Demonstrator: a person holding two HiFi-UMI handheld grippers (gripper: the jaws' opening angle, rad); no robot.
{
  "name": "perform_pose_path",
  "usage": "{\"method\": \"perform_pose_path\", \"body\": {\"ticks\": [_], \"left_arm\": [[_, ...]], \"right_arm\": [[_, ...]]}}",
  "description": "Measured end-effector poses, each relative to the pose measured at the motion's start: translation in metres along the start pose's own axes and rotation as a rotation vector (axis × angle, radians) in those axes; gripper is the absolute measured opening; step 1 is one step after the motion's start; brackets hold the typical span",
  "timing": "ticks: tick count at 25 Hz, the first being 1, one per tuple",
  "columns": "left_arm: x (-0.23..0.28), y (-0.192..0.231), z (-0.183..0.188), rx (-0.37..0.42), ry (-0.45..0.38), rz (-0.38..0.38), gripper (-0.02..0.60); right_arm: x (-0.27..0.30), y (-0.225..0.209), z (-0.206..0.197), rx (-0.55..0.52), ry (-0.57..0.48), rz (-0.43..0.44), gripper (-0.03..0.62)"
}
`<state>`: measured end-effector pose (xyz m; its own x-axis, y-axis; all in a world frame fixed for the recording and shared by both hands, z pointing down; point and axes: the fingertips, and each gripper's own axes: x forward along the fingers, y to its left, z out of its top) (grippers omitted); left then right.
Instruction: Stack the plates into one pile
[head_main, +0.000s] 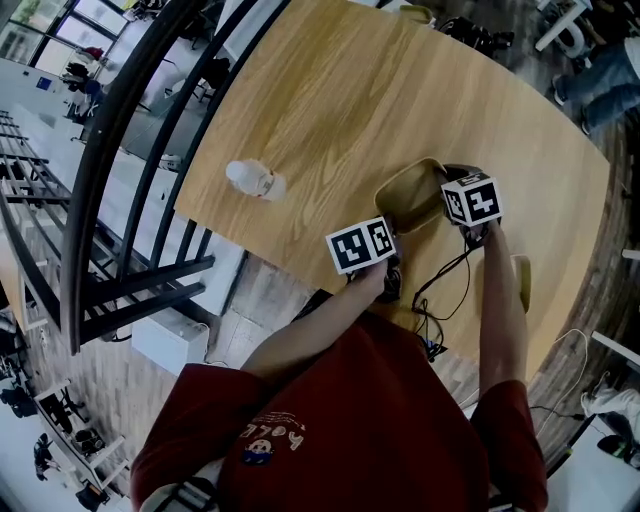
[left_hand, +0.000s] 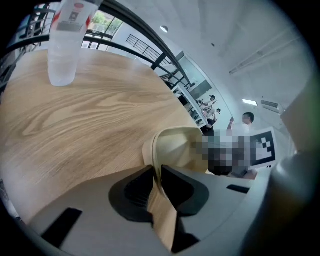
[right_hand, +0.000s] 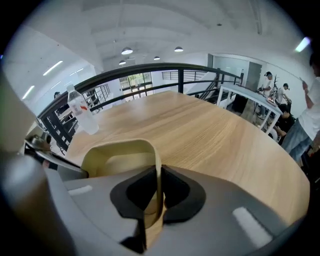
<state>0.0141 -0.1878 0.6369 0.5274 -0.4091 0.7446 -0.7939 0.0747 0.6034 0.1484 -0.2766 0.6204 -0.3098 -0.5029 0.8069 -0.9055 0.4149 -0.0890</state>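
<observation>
The plate (head_main: 405, 190) is a cream, square-cornered dish with a raised rim. It sits over the near part of the worktop (head_main: 330, 90), and nothing lies in it. In the left gripper view its rim (left_hand: 150, 150) shows as a double line, so I cannot tell whether this is one plate or two nested. I also cannot tell whether it rests on the wood or is lifted off it.

A clear bottle (head_main: 255, 180) with a white cap stands upright on the worktop, well apart from the plate and nearer the railing (head_main: 130, 120). What it contains cannot be made out.

A cream strip (head_main: 520, 280) shows beside the right forearm, near the worktop's edge. It is too hidden to name.

The left tongs (left_hand: 156, 175) are closed almost together on the plate's near rim, with a pad pressing on either face. The right tongs (right_hand: 159, 176) pinch the rim on the opposite side, their pads tight against the thin wall. Both tongs hold the same plate, one at each side of it.
</observation>
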Motion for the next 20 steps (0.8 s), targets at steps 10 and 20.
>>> {"method": "perform_pose_path", "body": {"ticks": [10,20], "left_arm": [[-0.006,0.004,0.009,0.122,-0.033,0.010,0.034],[-0.009,-0.021,0.016,0.376,-0.044,-0.030,0.031]], "right_arm": [[-0.042,0.009,-0.018,0.062,-0.118,-0.114,0.029],[-0.083,0.006,-0.046,0.262,-0.195,-0.289,0.029]]}}
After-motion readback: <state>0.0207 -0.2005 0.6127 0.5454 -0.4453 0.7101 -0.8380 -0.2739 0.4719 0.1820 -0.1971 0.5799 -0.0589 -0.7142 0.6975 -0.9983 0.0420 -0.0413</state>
